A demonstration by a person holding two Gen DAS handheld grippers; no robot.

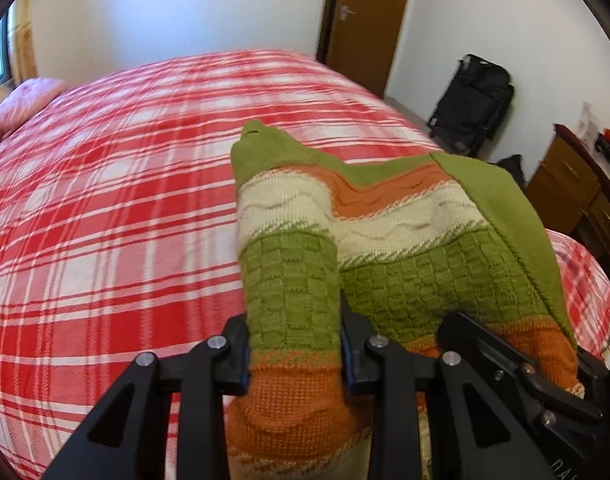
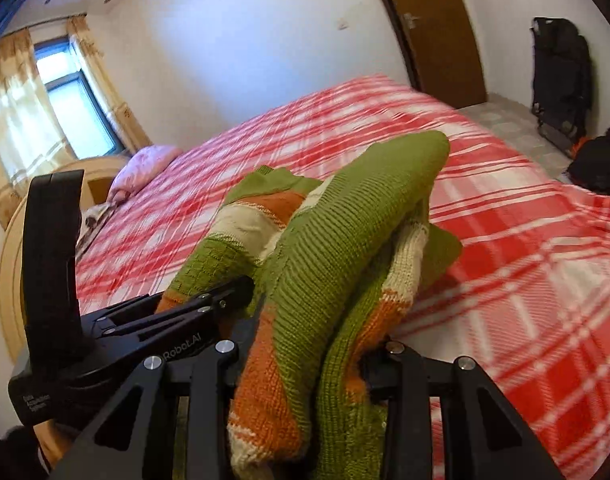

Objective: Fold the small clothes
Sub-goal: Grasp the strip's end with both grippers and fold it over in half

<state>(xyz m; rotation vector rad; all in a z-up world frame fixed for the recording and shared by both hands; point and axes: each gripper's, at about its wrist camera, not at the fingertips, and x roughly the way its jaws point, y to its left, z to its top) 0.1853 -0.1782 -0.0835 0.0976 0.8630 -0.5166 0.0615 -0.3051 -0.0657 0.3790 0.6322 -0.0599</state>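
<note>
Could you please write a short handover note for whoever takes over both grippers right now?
Left gripper: shut on the knitted sweater, fingers clamping a bunched green-and-orange part.
Right gripper: shut on the same sweater, with a thick bundle of fabric between its fingers.
The two grippers are close together; the sweater hangs between them, lifted over the plaid bed cover, its far end drooping toward the bed.
Done: the sweater is picked up and gathered; I cannot tell how many folds it has.
Left: lay it on the bed, finish folding it flat and release both grippers.
</note>
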